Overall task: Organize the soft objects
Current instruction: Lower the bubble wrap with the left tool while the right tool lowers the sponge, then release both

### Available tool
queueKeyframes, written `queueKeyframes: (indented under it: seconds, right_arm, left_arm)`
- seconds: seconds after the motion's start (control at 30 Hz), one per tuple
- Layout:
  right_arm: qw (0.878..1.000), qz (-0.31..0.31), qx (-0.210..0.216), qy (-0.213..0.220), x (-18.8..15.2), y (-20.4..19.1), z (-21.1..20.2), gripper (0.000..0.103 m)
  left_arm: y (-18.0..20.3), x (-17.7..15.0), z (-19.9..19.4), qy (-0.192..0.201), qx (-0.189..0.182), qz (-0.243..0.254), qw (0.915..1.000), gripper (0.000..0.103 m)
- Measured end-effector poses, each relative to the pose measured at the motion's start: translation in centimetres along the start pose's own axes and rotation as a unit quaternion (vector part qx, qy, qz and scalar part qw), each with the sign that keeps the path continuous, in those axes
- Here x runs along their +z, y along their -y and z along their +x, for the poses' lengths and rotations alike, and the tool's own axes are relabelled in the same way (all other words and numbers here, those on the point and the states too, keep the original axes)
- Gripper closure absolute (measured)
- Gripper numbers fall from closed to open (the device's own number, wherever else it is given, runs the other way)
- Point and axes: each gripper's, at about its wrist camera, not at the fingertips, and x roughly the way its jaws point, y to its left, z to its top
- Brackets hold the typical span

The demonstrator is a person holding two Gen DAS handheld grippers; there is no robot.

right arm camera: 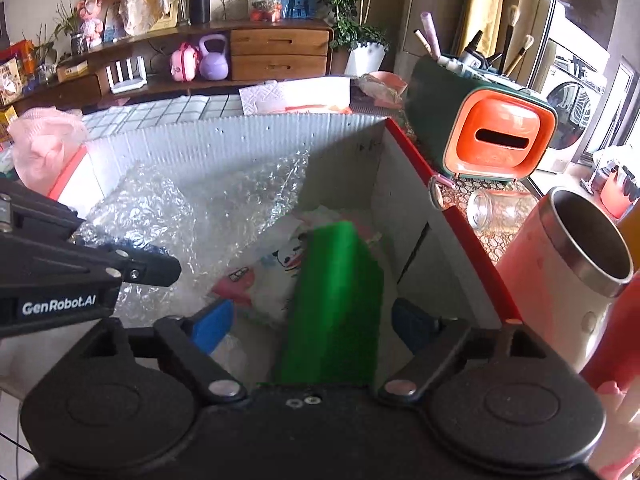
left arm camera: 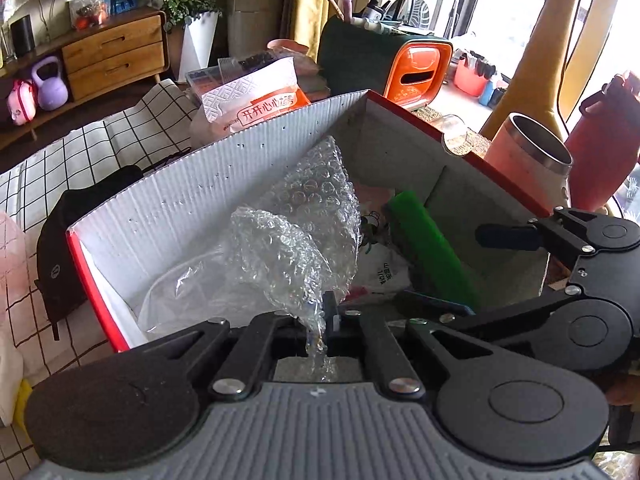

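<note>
A white corrugated box with red outer walls (left arm camera: pixel 192 196) (right arm camera: pixel 224 140) holds clear bubble wrap (left arm camera: pixel 304 216) (right arm camera: pixel 168 216), a green foam block (left arm camera: pixel 428 244) (right arm camera: pixel 336 300) and a printed soft pouch (right arm camera: pixel 276 272). My left gripper (left arm camera: pixel 320 320) is shut on a twisted end of the bubble wrap, over the box's near edge. My right gripper (right arm camera: pixel 316 326) is open over the box, its blue pads either side of the green block without touching it. The right gripper also shows in the left wrist view (left arm camera: pixel 520 240), and the left gripper shows in the right wrist view (right arm camera: pixel 148 270).
A checked cloth (left arm camera: pixel 80 148) covers the table. A black cap (left arm camera: pixel 60 240) lies left of the box. A tissue pack (left arm camera: pixel 256 96) sits behind it. An orange-fronted organizer (right arm camera: pixel 496 140), a glass jar (right arm camera: pixel 496 210), a pink steel cup (right arm camera: pixel 576 264) and a red bottle (left arm camera: pixel 600 148) stand right.
</note>
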Motion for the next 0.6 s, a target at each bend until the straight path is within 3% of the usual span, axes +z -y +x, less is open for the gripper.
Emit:
queueKeyframes:
  seconds: [0.5, 0.57, 0.6]
  right_arm:
    - [0.999, -0.003, 0.019, 0.029, -0.7, 0.1, -3.8, 0.005]
    - [0.999, 0.002, 0.024, 0.031, -0.9, 0.1, -4.4, 0.004]
    - [0.999, 0.004, 0.025, 0.033, -1.0, 0.1, -4.7, 0.004]
  left_arm:
    - [-1.0, -0.6, -2.9, 0.021, 0.002, -0.014, 0.9997, 0.096]
    - [-1.2, -0.6, -3.2, 0.024, 0.003, -0.017, 0.9996, 0.087]
    - [-1.3, -0.6, -3.4, 0.027, 0.003, -0.019, 0.9995, 0.073]
